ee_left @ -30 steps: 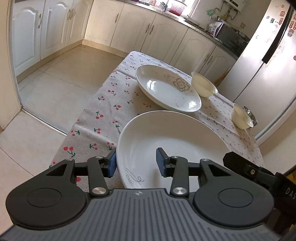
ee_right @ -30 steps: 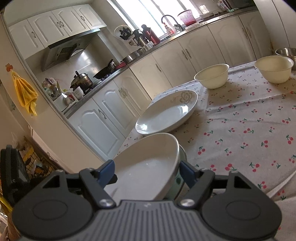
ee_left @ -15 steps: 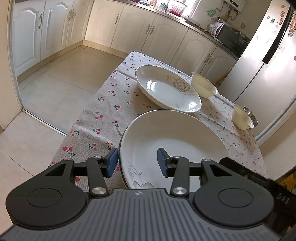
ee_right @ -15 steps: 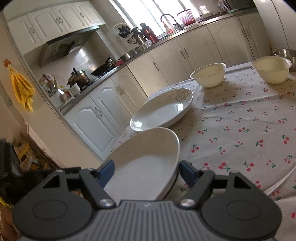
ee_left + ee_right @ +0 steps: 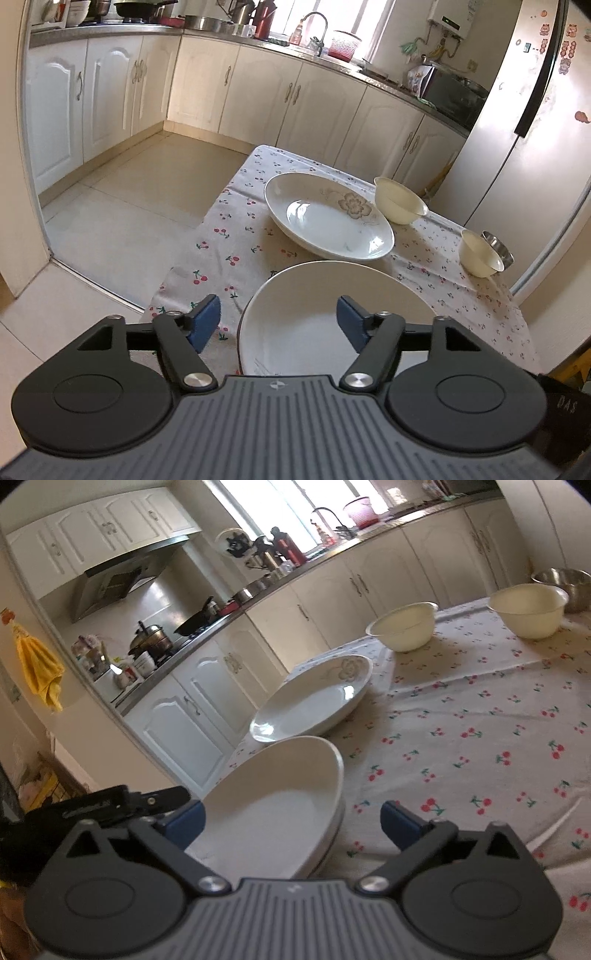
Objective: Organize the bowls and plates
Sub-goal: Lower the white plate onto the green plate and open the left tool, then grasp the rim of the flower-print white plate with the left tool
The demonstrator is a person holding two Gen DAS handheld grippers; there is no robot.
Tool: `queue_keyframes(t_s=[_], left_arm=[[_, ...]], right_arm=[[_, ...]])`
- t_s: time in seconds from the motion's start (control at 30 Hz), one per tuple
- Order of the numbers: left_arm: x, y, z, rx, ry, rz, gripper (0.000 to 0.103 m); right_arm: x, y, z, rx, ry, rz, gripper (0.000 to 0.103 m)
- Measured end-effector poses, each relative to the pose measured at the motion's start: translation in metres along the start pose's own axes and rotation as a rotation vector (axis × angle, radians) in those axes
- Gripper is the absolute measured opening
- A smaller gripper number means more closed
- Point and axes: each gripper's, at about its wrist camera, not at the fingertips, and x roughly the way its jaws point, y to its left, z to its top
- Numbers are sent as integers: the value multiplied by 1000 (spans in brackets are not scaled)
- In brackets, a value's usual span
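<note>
Now release step: both hand-held grippers opening, left hand-held gripper and right hand-held gripper straddling rim of near plate, pads clear; plate rests on desk beside flowered plate; back straight out, avoid nudging rim; bowls well apart, next
</note>
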Motion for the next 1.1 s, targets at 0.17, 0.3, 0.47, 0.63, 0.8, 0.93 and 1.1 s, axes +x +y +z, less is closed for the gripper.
queue_keyframes(t_s=[0.17, 0.3, 0.47, 0.63, 0.8, 0.93, 1.1], left_arm=[[1, -5, -1, 4, 4, -5, 101], [4, -10, 1, 20, 17, 6, 103], [9, -14, 10, 34, 26, 38, 103], [20, -17, 24, 30, 19, 55, 103], [33, -19, 38, 14, 11, 63, 103], [48, -14, 52, -13, 17, 79, 103], [70, -8, 67, -41, 35, 93, 103]], right_arm=[[-6, -14, 5, 60, -16, -10, 102], [-10, -22, 10, 85, -29, -26, 102], [-15, -34, 21, 103, -53, -27, 102], [-12, -46, 38, 121, -69, -30, 102], [0, -57, 58, 132, -76, -14, 102], [14, -62, 73, 142, -69, 23, 102], [38, -64, 90, 157, -57, 75, 102]])
